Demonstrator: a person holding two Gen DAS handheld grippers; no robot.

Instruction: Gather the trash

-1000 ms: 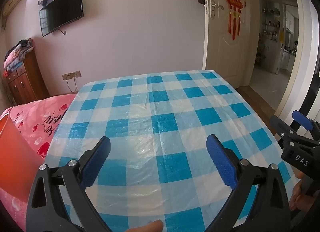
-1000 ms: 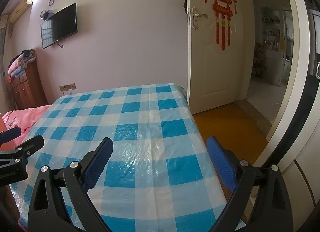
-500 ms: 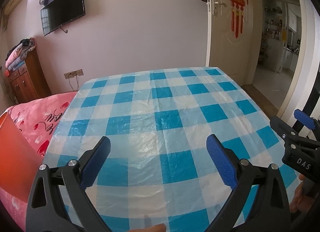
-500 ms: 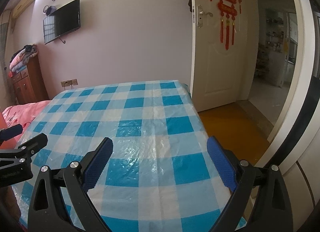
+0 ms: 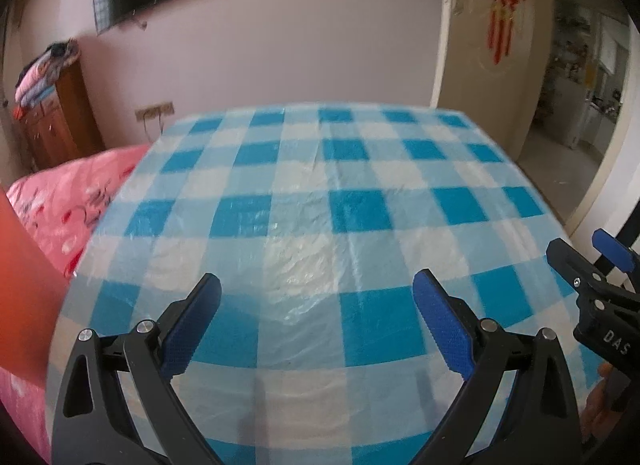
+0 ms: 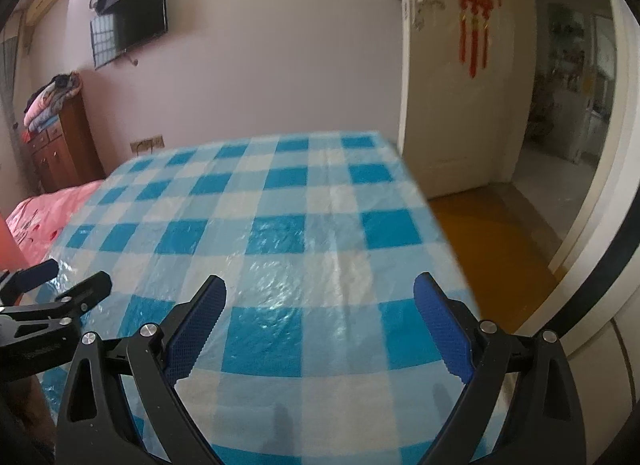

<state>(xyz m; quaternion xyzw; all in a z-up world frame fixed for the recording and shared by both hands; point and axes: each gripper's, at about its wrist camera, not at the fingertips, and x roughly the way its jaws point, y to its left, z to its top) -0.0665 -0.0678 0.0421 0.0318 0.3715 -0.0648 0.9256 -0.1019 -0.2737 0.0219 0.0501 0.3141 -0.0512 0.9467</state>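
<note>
A table with a blue and white checked plastic cloth (image 5: 320,201) fills both views; it also shows in the right wrist view (image 6: 280,233). No trash shows on it. My left gripper (image 5: 318,293) is open and empty above the table's near edge. My right gripper (image 6: 320,297) is open and empty above the near right part of the table. The right gripper shows at the right edge of the left wrist view (image 5: 592,285). The left gripper shows at the left edge of the right wrist view (image 6: 56,293). An orange-red container (image 5: 24,289) stands at the far left.
A pink bed (image 5: 76,193) lies left of the table. A wooden dresser (image 6: 60,145) with folded bedding stands at the back left. A television (image 6: 132,29) hangs on the wall. A white door (image 6: 444,77) stands open at the right, with orange floor (image 6: 492,249) beside the table.
Both views have tilted slightly upward and drawn back a little, so the table sits lower in the frames. Both grippers stay open and empty.
</note>
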